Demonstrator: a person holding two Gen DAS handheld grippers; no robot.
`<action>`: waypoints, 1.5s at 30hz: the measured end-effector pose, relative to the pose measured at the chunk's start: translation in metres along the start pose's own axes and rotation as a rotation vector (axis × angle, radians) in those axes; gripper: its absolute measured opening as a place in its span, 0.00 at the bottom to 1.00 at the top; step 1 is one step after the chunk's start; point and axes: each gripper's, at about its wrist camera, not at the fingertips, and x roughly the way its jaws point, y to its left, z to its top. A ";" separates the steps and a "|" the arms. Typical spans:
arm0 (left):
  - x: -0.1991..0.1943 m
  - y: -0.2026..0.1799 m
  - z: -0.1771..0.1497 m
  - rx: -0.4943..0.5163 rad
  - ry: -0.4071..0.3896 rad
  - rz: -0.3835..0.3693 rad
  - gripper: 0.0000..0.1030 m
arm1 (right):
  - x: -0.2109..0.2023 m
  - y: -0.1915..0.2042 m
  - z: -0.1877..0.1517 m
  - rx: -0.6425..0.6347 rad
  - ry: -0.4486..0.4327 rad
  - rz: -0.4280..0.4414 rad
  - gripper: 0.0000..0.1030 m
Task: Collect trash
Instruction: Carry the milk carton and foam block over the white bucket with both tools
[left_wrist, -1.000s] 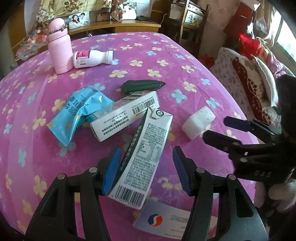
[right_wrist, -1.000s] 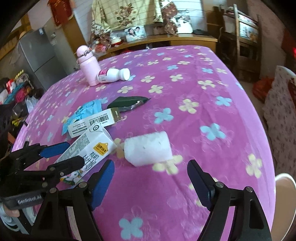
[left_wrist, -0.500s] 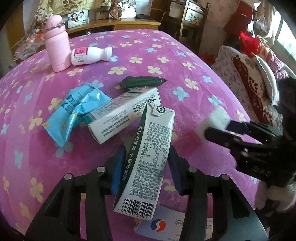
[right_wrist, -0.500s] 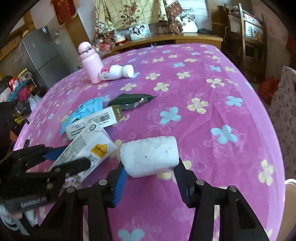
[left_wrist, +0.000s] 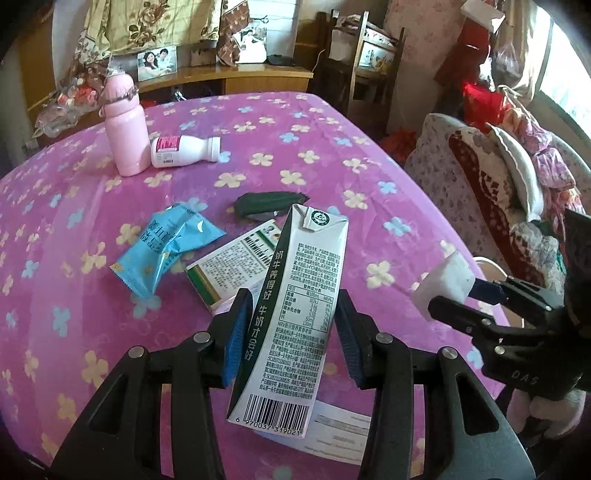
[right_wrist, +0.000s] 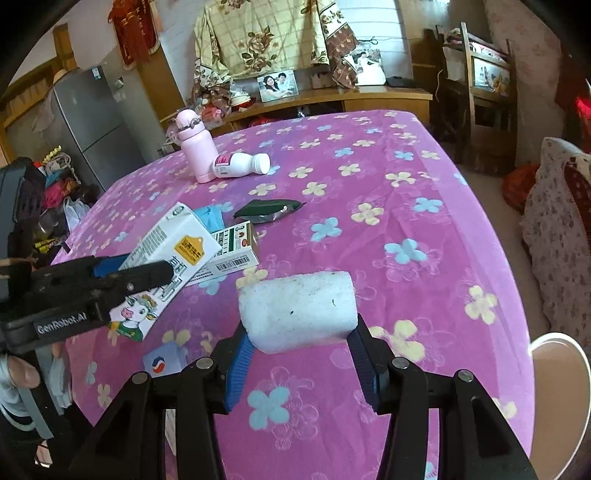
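Both hands are in the pick-up step. The left gripper (left_wrist: 291, 332) is clamped on the milk carton (left_wrist: 295, 306), which is lifted off the pink tablecloth (left_wrist: 369, 155), and the right gripper (right_wrist: 299, 350) is clamped on the white foam block (right_wrist: 299, 306). I judge the next move is to carry both to a bin; the white rim (right_wrist: 561, 339) at the table edge may be one. The blue wrapper (left_wrist: 166, 251) is not yet collected.

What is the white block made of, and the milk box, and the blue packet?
White block: probably foam. It looks matte, grainy and speckled, with rounded edges.
Milk carton: seems to be printed, coated paperboard, with sharp folds and a faint sheen.
Blue packet: likely thin plastic film, shiny and crinkled, with a crimped end seal.
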 end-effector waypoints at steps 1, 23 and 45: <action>-0.002 -0.003 0.000 0.004 -0.004 -0.001 0.42 | -0.002 0.000 -0.001 0.000 -0.002 -0.001 0.47; -0.008 -0.060 -0.002 0.057 -0.016 -0.050 0.41 | -0.053 -0.029 -0.020 0.031 -0.061 -0.068 0.48; 0.015 -0.120 -0.001 0.106 0.030 -0.135 0.37 | -0.075 -0.070 -0.035 0.091 -0.081 -0.129 0.49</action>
